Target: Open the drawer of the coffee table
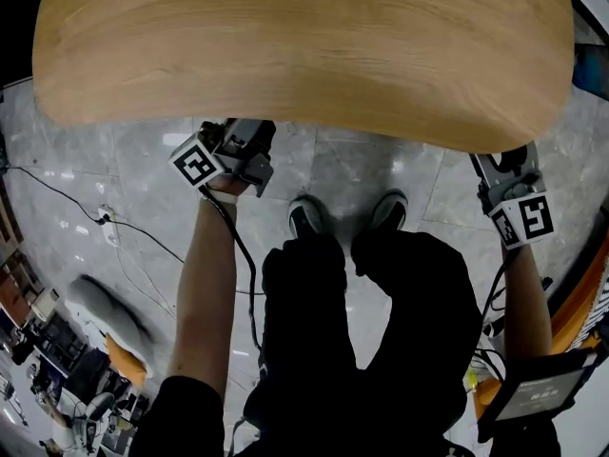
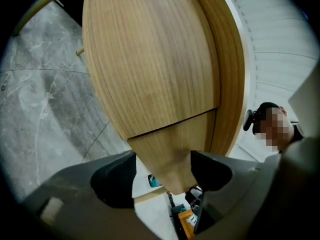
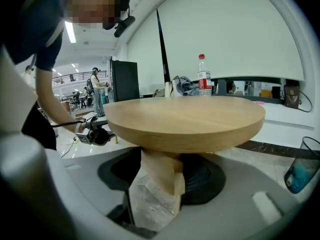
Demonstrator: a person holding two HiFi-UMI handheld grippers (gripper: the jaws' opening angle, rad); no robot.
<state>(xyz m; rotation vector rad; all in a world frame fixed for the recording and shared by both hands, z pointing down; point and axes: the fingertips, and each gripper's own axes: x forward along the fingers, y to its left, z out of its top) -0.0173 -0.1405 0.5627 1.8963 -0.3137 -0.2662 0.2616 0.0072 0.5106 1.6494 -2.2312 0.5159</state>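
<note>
The round wooden coffee table point(image 1: 304, 46) fills the top of the head view. My left gripper point(image 1: 236, 152) reaches under its near-left rim, and my right gripper point(image 1: 514, 193) is at the near-right rim. In the left gripper view, rolled on its side, a wood panel with a thin seam point(image 2: 172, 120) runs between the jaws. The left gripper point(image 2: 162, 171) is open, its pads on either side of the panel's lower part. In the right gripper view the right gripper point(image 3: 162, 176) is open. The table's wooden pedestal point(image 3: 160, 171) shows in its gap, farther off.
The person's two shoes point(image 1: 347, 212) stand on the marble floor just below the table edge. A cable point(image 1: 114, 225) trails across the floor at left. Behind the table a bottle point(image 3: 203, 76) stands on a ledge, and a bin point(image 3: 302, 166) sits at right.
</note>
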